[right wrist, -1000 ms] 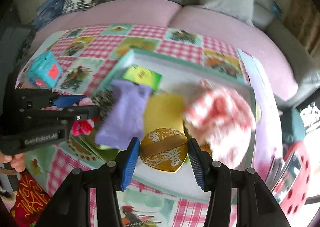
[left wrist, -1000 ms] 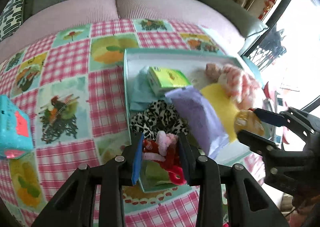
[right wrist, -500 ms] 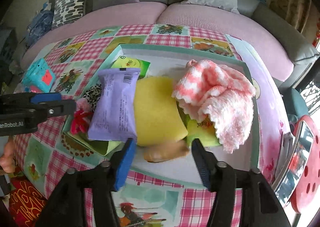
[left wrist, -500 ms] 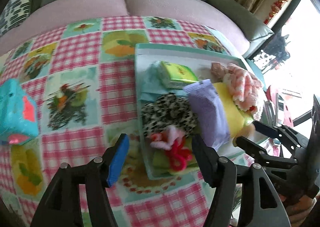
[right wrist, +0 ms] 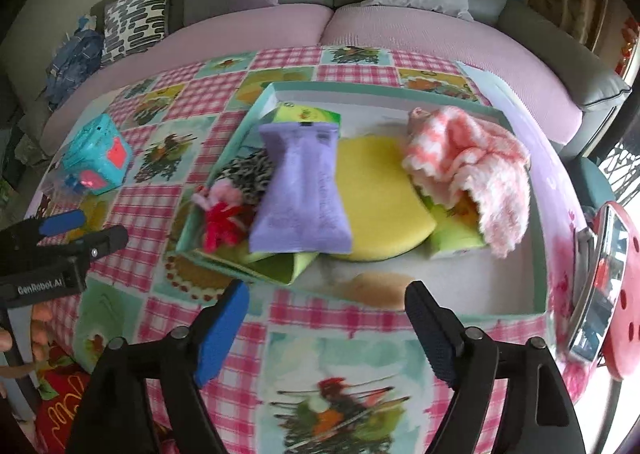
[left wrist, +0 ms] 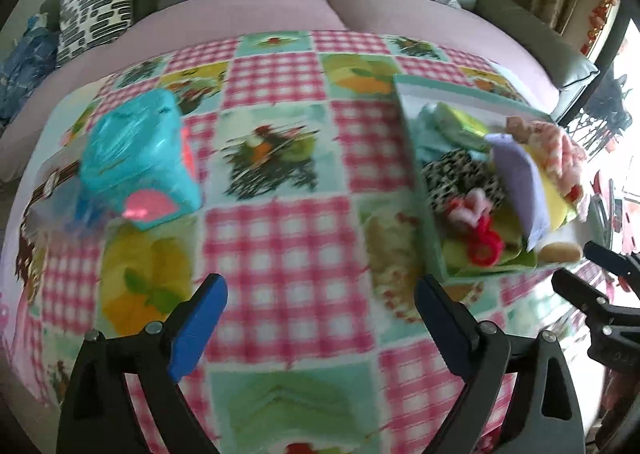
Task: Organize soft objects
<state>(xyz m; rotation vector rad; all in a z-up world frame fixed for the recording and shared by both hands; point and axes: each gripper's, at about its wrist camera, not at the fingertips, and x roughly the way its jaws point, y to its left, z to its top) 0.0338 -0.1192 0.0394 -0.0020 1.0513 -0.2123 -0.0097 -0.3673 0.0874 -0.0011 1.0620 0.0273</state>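
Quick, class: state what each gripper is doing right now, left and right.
Left gripper: open, holding nothing, above the checked tablecloth.
Right gripper: open, holding nothing, at the near edge of the shallow teal tray.

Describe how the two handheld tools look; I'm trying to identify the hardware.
Both tools, left and right, are black angular plastic frames with silver screw heads at the joints. Each has one bright blue finger pad and one black ribbed pad. The left tool's body carries white "GenRobot.AI" lettering.
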